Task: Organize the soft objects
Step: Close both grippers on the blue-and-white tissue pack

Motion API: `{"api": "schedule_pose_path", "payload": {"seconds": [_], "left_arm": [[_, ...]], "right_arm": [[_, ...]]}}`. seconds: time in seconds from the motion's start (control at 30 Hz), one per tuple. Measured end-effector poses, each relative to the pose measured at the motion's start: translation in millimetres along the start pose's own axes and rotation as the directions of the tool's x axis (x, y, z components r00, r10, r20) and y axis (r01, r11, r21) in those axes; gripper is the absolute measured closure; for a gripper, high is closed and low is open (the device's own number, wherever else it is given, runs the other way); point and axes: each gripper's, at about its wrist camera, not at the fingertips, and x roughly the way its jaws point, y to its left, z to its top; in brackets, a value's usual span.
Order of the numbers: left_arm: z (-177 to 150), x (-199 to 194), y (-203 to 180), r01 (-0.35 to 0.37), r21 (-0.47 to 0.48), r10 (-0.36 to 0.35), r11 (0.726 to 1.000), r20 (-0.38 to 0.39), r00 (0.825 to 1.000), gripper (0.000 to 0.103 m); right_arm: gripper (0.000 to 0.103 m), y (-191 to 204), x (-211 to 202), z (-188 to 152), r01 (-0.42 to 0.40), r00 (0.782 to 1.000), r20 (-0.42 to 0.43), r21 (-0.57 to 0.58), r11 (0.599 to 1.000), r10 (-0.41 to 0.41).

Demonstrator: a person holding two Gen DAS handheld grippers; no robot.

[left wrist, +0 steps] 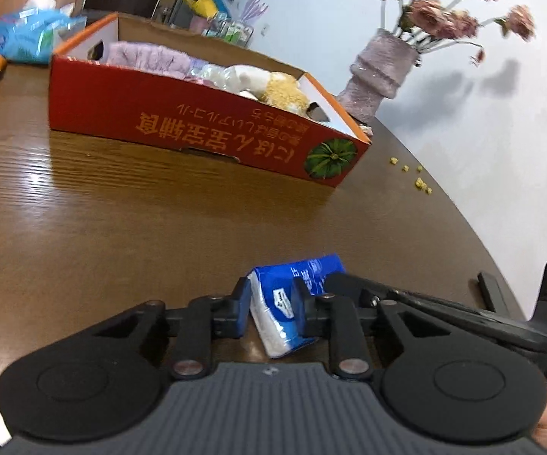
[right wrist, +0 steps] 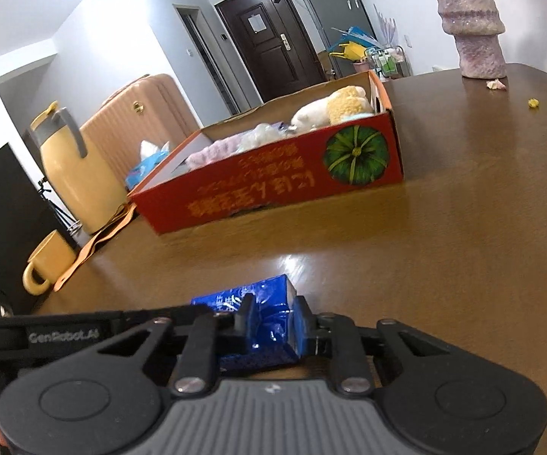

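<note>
While both grip it, tissue pack point(left wrist: 290, 305) sits on table point(left wrist: 121, 227): left gripper point(left wrist: 271, 305) & right gripper point(right wrist: 273, 324) narrowed, clamped on pack ends. Red box point(left wrist: 197, 129) w/ soft toys beyond, apart.

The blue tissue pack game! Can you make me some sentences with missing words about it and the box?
1. Both grippers are shut on the blue ____ pack.
2. The red box has a green ____ printed on its end.
3. The pink vase holds ____.
4. The box stands on a ____ table.

Missing words: tissue; pumpkin; flowers; wooden
</note>
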Motion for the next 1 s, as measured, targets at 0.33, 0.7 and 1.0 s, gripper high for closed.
{"api": "schedule_pose_path", "payload": {"seconds": [0.33,0.7,1.0], "left_arm": [[-56,-59,3,0.061,-0.045,-0.064,0.997,-0.067,0.996,0.075],[-61,-63,7,0.057,-0.052,-0.061,0.997,-0.067,0.996,0.064],[-59,-55,9,0.089,-0.049,-0.093,0.995,-0.082,0.992,0.077]], "right_arm": [[0.083,26,-66,-71,-0.042,0.999,-0.007,0.085,0.995,0.043],[0.078,29,-66,-73,-0.009,1.000,0.002,0.075,0.997,0.009],[0.084,24,-57,-71,-0.046,0.999,-0.005,0.068,0.997,0.046]]}}
